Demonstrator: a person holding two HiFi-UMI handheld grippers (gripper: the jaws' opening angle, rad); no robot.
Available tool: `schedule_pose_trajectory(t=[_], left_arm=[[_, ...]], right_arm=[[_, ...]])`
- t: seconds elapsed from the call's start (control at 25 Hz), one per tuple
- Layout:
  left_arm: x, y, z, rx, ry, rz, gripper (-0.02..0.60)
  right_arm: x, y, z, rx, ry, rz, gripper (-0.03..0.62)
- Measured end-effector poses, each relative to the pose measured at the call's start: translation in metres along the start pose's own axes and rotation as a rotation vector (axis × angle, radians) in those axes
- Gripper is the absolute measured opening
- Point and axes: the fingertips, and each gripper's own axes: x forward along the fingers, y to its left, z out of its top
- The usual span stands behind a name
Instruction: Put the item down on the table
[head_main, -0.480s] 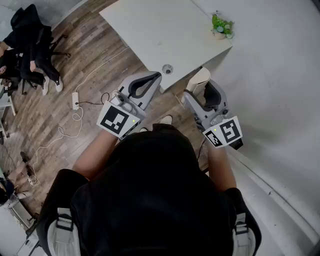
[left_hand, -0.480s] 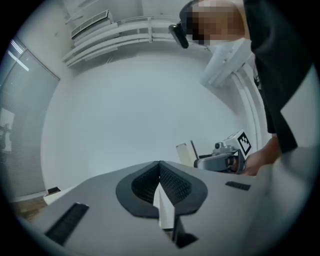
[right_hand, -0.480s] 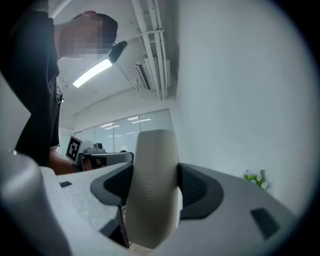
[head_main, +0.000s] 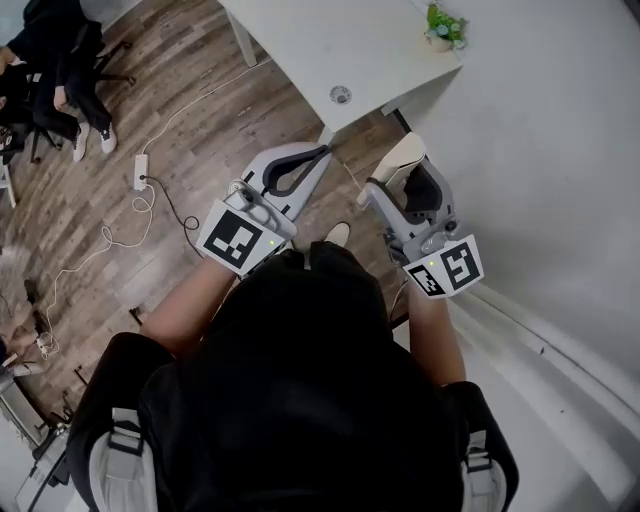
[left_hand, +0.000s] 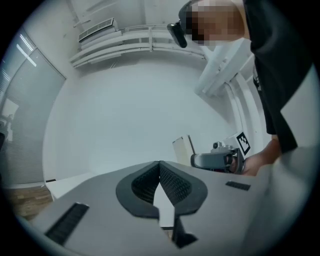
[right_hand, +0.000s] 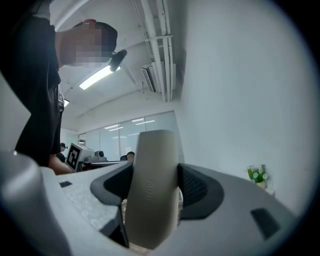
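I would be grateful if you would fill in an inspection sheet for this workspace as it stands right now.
Surface: white table, mostly bare, with a round cable port near its edge.
Job's things: beige item is held in the air, not yet on the table.
Clutter: small potted plant at the table's corner.
Grippers: left gripper has its jaws together on nothing. Right gripper is clamped on the beige item.
Cables: power strip and a white cable lie on the wooden floor.
Surroundings: white wall to the right; seated people far left.
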Motion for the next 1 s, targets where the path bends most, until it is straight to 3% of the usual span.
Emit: schedule_pose_trajectory(t=[0.2, 0.6, 1.0], left_arm=[[-0.004, -0.027, 0.0, -0.006, 0.009, 0.033, -0.006], [0.035, -0.074, 0.008, 0.025, -0.017, 0.103, -0.006], [0.065, -0.091, 0.004, 0.006, -0.01, 0.145, -0.006]], right_arm=[[-0.025, 0.001, 0.005, -0.02, -0.01, 0.026, 0.284], [-0.078, -0.03, 0.019, -0.047, -0.049, 0.088, 0.284], [-0.095, -0.06, 0.017, -0.045, -0.051, 0.128, 0.284]])
